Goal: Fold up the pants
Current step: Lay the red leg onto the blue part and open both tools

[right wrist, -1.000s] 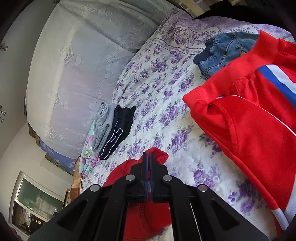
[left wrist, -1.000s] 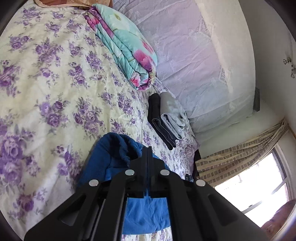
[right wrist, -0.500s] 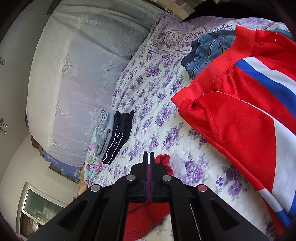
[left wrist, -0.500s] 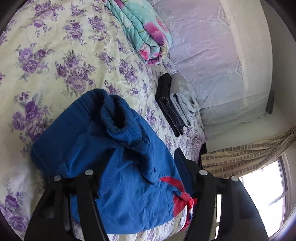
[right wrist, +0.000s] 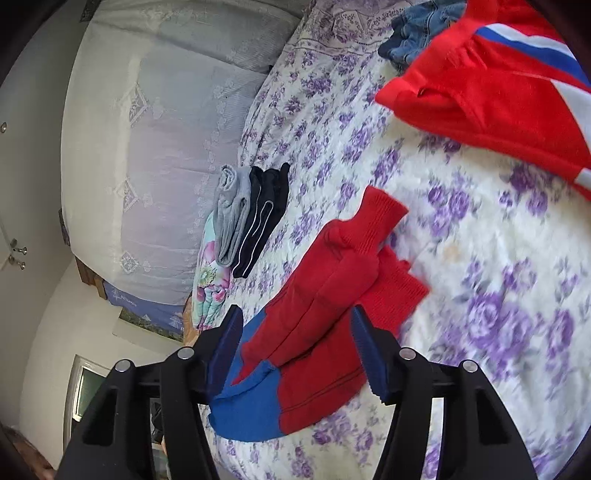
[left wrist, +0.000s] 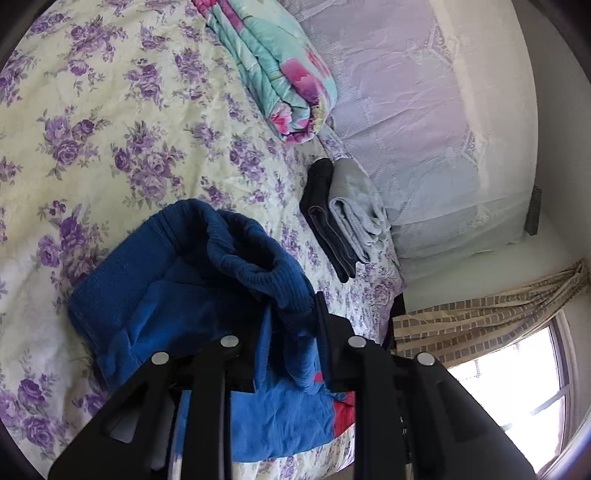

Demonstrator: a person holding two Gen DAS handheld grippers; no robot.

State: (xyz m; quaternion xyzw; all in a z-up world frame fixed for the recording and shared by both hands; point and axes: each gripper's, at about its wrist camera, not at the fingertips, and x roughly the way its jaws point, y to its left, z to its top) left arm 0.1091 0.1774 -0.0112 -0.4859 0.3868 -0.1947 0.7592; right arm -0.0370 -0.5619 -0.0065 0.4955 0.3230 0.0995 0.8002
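Note:
The pants are red and blue and lie on the floral bedsheet. In the left wrist view their blue leg (left wrist: 177, 295) lies bunched, its ribbed cuff up. My left gripper (left wrist: 286, 332) is open around a fold of the blue cloth. In the right wrist view the red leg (right wrist: 332, 280) lies folded over, its ribbed cuff (right wrist: 380, 210) pointing away, with blue cloth (right wrist: 243, 410) beneath. My right gripper (right wrist: 295, 328) is open, its jaws either side of the red leg, not holding it.
Folded grey pants (left wrist: 354, 206) and black pants (left wrist: 325, 218) lie side by side near a white lace-covered pillow (left wrist: 424, 129). A rolled floral quilt (left wrist: 273, 74) lies further up. A red jacket (right wrist: 491, 88) and jeans (right wrist: 417, 29) lie at the right. A window is at the bedside.
Both grippers were shut on the pants a second ago. The left opened first, then the right. Both let the cloth drop onto the bed.

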